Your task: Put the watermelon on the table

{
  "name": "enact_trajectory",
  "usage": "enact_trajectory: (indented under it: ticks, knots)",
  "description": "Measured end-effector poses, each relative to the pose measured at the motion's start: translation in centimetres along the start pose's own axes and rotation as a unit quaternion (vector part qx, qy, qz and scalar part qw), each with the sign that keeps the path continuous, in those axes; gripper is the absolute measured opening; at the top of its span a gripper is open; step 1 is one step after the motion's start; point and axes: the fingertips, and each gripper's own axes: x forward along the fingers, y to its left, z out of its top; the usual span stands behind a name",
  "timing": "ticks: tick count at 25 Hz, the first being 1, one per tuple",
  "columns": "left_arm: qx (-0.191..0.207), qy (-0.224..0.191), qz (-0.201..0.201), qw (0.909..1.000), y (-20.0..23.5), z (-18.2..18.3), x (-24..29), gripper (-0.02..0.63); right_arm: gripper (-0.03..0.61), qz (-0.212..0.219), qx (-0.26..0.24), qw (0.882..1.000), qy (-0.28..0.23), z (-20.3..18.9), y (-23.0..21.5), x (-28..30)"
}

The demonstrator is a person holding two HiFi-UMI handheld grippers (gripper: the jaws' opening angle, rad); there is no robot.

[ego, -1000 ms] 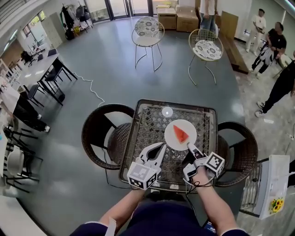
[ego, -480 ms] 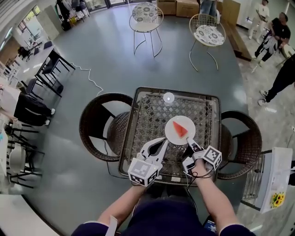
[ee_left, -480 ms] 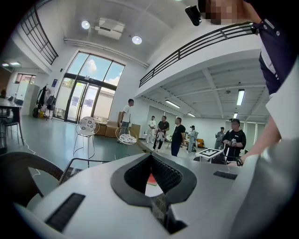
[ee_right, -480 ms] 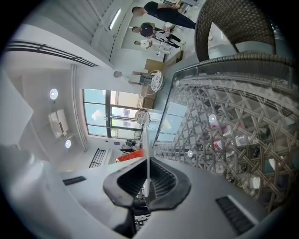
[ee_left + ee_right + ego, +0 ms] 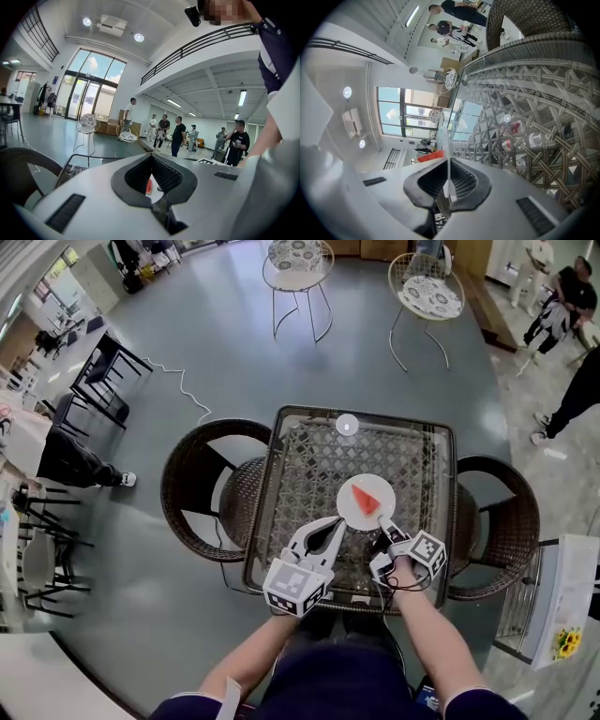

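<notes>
While plate (image 5: pixel 351 513) rim is clamped edge-on in right tool (image 5: pixel 385 527), watermelon slice (image 5: pixel 367 498) is borne on plate just ahead of that tool, over glass worktop (image 5: pixel 305 465). Touchdown cannot be told; release judged outstanding. Left tool (image 5: pixel 324 529) held agape, empty. Counted: one slice, one plate.

Red triangular watermelon wedge (image 5: pixel 367 498) lies flat on round white plate (image 5: pixel 349 513). Plate is over right-centre of square glass-topped wicker table (image 5: pixel 305 460), near rim pinched edge-on in right gripper (image 5: pixel 382 523). Plate-to-glass contact: can't tell.
</notes>
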Motion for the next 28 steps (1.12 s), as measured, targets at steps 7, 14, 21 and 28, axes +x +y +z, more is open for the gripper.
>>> enact_trajectory:
  ticks: [7, 14, 21, 28]
  knots:
    - [-0.007, 0.008, 0.001, 0.9999, 0.9, -0.9, 0.3, 0.005, 0.012, -0.017, -0.004, 1.000, 0.017, -0.9, -2.3, 1.2]
    - [-0.013, 0.016, 0.001, 0.9998, 1.4, -1.7, 0.9, 0.005, 0.012, -0.023, -0.009, 0.999, 0.039, -1.4, -3.5, 2.5]
    - [-0.019, 0.020, 0.003, 0.9996, 1.6, -2.0, 1.2, 0.005, 0.012, -0.033, -0.014, 0.998, 0.052, -1.4, -4.3, 3.1]
    - [-0.024, 0.022, 0.003, 0.9995, 1.8, -2.1, 1.5, 0.005, 0.012, -0.043, -0.020, 0.997, 0.059, -1.3, -5.0, 3.4]
